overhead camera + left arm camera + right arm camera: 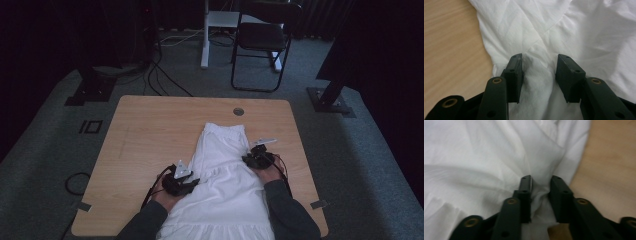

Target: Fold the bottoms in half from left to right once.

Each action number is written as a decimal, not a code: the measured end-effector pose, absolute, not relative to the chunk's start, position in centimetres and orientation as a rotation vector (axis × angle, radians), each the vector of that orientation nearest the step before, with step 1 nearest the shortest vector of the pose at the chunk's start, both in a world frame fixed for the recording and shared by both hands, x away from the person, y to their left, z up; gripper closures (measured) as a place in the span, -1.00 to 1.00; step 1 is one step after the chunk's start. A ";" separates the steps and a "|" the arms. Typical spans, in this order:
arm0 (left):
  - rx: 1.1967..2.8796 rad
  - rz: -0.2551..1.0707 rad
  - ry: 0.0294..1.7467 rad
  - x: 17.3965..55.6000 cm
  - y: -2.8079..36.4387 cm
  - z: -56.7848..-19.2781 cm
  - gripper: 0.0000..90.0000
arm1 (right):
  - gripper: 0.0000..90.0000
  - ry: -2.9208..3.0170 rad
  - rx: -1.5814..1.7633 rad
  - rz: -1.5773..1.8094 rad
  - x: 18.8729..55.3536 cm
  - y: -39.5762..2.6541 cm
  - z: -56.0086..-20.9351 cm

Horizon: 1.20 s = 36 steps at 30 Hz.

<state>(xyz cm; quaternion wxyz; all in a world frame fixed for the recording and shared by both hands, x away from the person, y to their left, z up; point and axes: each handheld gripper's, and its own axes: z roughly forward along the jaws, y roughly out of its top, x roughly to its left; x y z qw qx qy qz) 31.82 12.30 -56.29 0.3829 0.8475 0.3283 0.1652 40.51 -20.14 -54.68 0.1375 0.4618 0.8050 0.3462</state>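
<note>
A white garment lies lengthwise on the wooden table, narrow end far and wide ruffled end at the near edge. My left gripper rests on its left edge, held in a hand. In the left gripper view its jaws stand apart over the garment, with a raised fold of cloth between them. My right gripper sits at the garment's right edge. In the right gripper view, this gripper has a narrower gap, with bunched white garment in it; the pads do not visibly press.
A round cable hole sits near the table's far edge. Bare wood lies to the left and right of the garment. Beyond the table stand a black chair and stand bases, with cables on the grey carpet.
</note>
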 end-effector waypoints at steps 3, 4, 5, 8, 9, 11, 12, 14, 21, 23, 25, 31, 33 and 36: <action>2.160 0.417 0.837 31.9 12.3 -56.3 0.28 | 0.37 2.205 1.320 1.106 40.8 -20.9 -52.7; 2.157 0.416 0.839 31.9 12.3 -56.3 0.28 | 0.39 2.166 1.331 1.136 41.2 -21.1 -52.0; 2.158 0.416 0.838 31.9 12.3 -56.3 0.28 | 0.44 2.149 1.335 1.161 41.6 -21.1 -51.5; 2.157 0.413 0.838 31.9 12.3 -56.3 0.28 | 0.55 2.162 1.311 1.134 43.7 -20.3 -50.7; 2.156 0.412 0.839 31.9 12.3 -56.3 0.28 | 0.51 2.177 1.313 1.129 44.4 -19.8 -50.9; 2.159 0.418 0.837 31.9 12.2 -56.3 0.28 | 0.31 2.235 1.325 1.097 45.8 -18.7 -52.0; 2.159 0.419 0.837 31.9 12.2 -56.3 0.28 | 0.23 2.259 1.321 1.087 46.1 -18.4 -52.5; 2.161 0.417 0.837 31.9 12.3 -56.3 0.28 | 0.13 2.307 1.322 1.054 46.4 -17.5 -53.5; 2.159 0.417 0.837 31.9 12.2 -56.3 0.27 | 0.76 2.348 1.127 0.798 46.0 -16.0 -53.8; 2.159 0.417 0.837 31.9 12.2 -56.3 0.27 | 0.84 2.175 1.074 0.790 45.8 -16.6 -51.7; 2.159 0.415 0.836 31.9 12.2 -56.3 0.27 | 0.83 2.075 1.087 0.789 46.2 -17.2 -51.0; 2.158 0.414 0.836 31.9 12.2 -56.3 0.27 | 0.39 2.136 1.418 0.912 49.2 -18.8 -55.2; 2.160 0.412 0.833 31.9 12.3 -56.3 0.27 | 0.34 2.106 1.469 0.998 49.2 -19.4 -55.5; 2.162 0.400 0.818 31.5 12.4 -56.3 0.27 | 0.38 2.116 1.447 0.993 48.9 -19.7 -55.5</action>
